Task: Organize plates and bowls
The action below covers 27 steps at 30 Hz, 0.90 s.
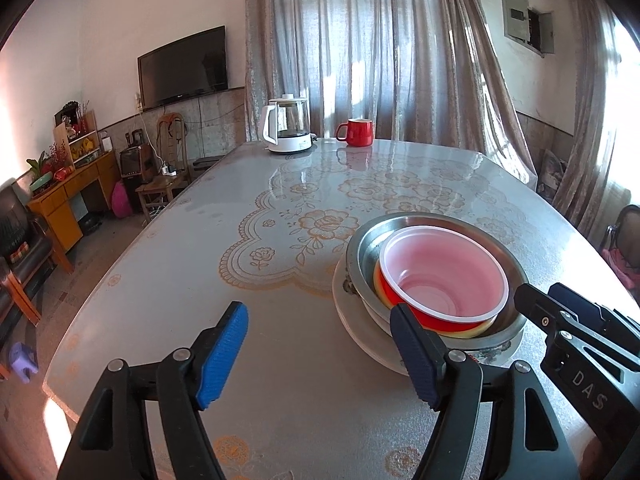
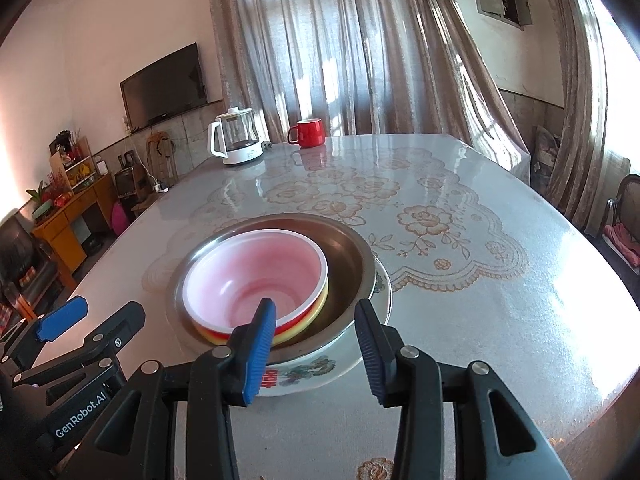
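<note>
A stack stands on the table: a white patterned plate point(image 2: 320, 372) at the bottom, a steel bowl point(image 2: 348, 264) on it, a yellow bowl point(image 2: 316, 308) inside that, and a red plastic bowl with a pale pink inside point(image 2: 256, 272) on top. The stack also shows in the left wrist view, with the plate point(image 1: 356, 320), steel bowl point(image 1: 368, 248) and red bowl point(image 1: 440, 276). My left gripper point(image 1: 324, 356) is open and empty, left of the stack. My right gripper point(image 2: 316, 352) is open and empty, its fingers just in front of the stack's near rim.
A white electric kettle point(image 1: 286, 124) and a red mug point(image 1: 357, 131) stand at the table's far edge. The table point(image 1: 200, 280) has a grey floral cover. Curtains hang behind it. A chair point(image 2: 624, 216) stands at the right, cabinets and a TV at the left.
</note>
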Each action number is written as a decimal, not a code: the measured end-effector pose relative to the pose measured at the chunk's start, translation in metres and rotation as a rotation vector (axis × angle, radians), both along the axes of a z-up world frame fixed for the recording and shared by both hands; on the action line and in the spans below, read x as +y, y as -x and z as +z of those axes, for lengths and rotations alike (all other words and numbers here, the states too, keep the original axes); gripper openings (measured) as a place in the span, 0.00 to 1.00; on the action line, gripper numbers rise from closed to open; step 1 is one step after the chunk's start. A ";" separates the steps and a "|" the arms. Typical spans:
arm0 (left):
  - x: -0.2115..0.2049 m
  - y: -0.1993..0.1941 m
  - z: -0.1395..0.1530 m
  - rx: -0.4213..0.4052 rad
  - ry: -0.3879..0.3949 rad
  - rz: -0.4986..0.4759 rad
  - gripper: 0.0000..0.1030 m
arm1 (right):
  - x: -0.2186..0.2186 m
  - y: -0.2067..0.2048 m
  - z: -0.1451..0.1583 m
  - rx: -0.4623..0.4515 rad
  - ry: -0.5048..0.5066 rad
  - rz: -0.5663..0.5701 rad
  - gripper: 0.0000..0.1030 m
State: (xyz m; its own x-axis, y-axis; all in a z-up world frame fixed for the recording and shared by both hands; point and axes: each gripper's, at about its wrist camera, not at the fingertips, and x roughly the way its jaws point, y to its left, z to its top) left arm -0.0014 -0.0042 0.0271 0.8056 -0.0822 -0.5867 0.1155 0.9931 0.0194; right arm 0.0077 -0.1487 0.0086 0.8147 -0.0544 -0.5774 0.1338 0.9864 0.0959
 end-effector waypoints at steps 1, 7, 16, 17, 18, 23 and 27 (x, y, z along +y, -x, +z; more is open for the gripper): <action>0.000 0.000 -0.001 0.000 -0.001 0.000 0.72 | 0.000 0.000 0.000 0.000 0.000 0.000 0.40; -0.001 0.000 -0.001 0.005 -0.004 -0.004 0.74 | 0.001 -0.001 0.000 0.006 0.000 0.006 0.40; -0.004 0.000 -0.001 0.007 -0.012 -0.013 0.76 | 0.002 0.000 -0.001 0.001 0.001 0.004 0.40; -0.004 0.000 -0.001 0.008 -0.010 -0.014 0.76 | 0.002 -0.001 -0.001 0.003 0.000 0.005 0.40; -0.004 0.000 -0.001 0.008 -0.009 -0.014 0.76 | 0.002 -0.001 -0.002 0.006 -0.002 0.005 0.40; -0.003 -0.001 -0.002 0.012 -0.010 -0.008 0.76 | 0.001 -0.002 -0.003 0.011 -0.008 0.004 0.40; -0.003 -0.002 -0.002 0.013 -0.010 -0.008 0.76 | 0.001 -0.003 -0.003 0.011 -0.009 0.005 0.40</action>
State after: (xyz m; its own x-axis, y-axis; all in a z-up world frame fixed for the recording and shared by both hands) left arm 0.0002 -0.0069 0.0253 0.7970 -0.0825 -0.5983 0.1237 0.9919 0.0280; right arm 0.0103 -0.1473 0.0059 0.8084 -0.0449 -0.5869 0.1297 0.9862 0.1032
